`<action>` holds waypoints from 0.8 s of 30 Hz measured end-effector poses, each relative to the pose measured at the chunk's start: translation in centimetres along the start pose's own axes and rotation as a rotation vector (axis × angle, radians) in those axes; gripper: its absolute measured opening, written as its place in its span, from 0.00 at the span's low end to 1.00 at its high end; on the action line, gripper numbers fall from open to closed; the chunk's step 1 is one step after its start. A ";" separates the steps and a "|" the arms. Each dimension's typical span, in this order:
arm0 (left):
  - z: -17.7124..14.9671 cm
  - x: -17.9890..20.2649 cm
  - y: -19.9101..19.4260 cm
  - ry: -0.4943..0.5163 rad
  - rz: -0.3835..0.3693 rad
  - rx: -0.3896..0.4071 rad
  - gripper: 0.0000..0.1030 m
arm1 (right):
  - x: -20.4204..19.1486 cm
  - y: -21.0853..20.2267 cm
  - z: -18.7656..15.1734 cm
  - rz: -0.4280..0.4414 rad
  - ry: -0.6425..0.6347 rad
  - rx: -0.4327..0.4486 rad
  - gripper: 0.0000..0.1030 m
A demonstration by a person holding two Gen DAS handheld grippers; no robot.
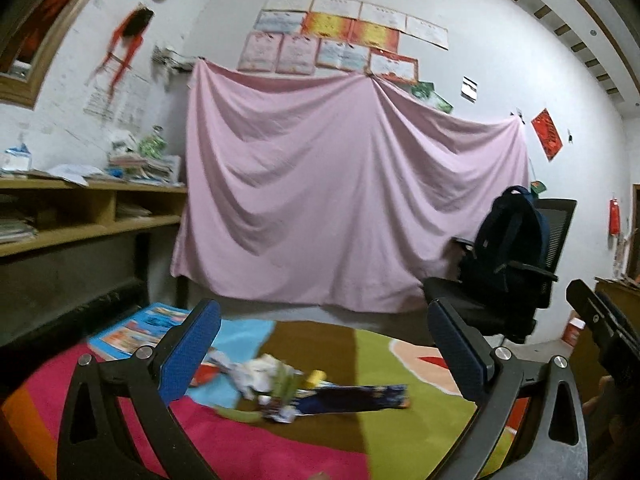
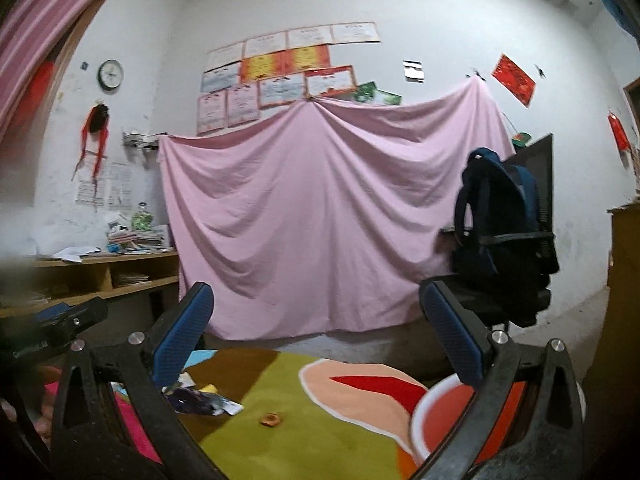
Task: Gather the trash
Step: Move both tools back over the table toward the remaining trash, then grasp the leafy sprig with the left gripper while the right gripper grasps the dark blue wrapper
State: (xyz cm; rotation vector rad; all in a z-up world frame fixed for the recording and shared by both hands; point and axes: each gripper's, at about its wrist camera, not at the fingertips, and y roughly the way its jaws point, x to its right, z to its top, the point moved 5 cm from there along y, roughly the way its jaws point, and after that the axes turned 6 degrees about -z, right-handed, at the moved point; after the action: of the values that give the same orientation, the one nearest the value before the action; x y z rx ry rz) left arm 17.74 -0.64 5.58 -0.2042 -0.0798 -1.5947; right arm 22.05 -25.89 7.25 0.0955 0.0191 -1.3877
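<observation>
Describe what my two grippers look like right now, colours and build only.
Both match. The left gripper has two black angular arms with triangular cutouts and silver round bolts; its fingers carry blue textured pads. The right gripper looks the same, with blue ribbed fingers. No cables or sleeves show.

My left gripper (image 1: 324,344) sits wide apart, blue pads (image 1: 192,350) holding nothing, raised above the colourful rug (image 1: 400,432). Between the fingers, further out on the rug, I see a litter pile (image 1: 264,376): crumpled white paper, something green, a small yellow piece, and a dark flattened wrapper (image 1: 356,398) touching its right side. A blue booklet (image 1: 140,330) lies at the rug's left edge. Behind hangs a pink sheet (image 1: 340,200). An office chair (image 1: 516,280) on the right carries a dark backpack (image 1: 508,236). The other gripper (image 1: 604,328) pokes in at far right.
</observation>
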 end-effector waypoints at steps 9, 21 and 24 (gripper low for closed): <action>-1.0 -4.1 -1.5 0.053 0.075 0.006 0.98 | -5.6 1.3 -1.5 0.091 -0.059 -0.012 1.00; -4.1 -6.8 1.6 0.041 0.104 -0.158 0.98 | -8.6 6.6 -6.3 0.158 -0.117 -0.248 1.00; -5.0 -7.3 2.9 0.025 0.095 -0.216 0.98 | -9.1 8.3 -7.8 0.195 -0.111 -0.333 1.00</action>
State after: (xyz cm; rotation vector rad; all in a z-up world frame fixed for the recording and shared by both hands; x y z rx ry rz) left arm 20.39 5.59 -0.83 -0.3509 0.1210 -1.5097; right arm 28.89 -14.85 0.62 -0.2515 0.1445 -1.1766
